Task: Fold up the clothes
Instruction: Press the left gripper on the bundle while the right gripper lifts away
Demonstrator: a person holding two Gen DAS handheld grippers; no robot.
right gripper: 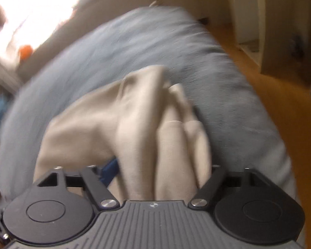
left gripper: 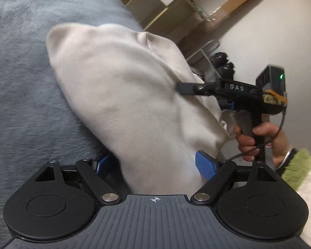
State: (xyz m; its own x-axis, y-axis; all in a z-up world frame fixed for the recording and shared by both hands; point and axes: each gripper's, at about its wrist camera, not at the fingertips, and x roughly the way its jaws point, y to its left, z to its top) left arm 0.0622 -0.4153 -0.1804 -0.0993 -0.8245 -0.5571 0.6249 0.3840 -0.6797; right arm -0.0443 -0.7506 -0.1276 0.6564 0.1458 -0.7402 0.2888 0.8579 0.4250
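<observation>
Cream woven cotton-like garment (left gripper: 134, 103) is bunched on the grey-blue fleecy bed blanket (left gripper: 20, 83), part lifted off it, draped in soft vertical folds.

Left gripper (left gripper: 155, 164): blue textured pads spread wide, cloth running between them; pads don't look pressed on it, so I judge no real grip.

Right gripper (right gripper: 157, 166): jaws also spread, folds of the garment bulging between them and hiding the right pad; no visible pinch. In the left wrist view its black body is level with the garment's right edge, a hand (left gripper: 259, 139) on the handle, green-and-white fuzzy sleeve (left gripper: 296, 166) behind.

Likely reason: both ends were gathered to lay a fold. Fabric is limp and matte and will slump. Right view is motion-blurred.
</observation>
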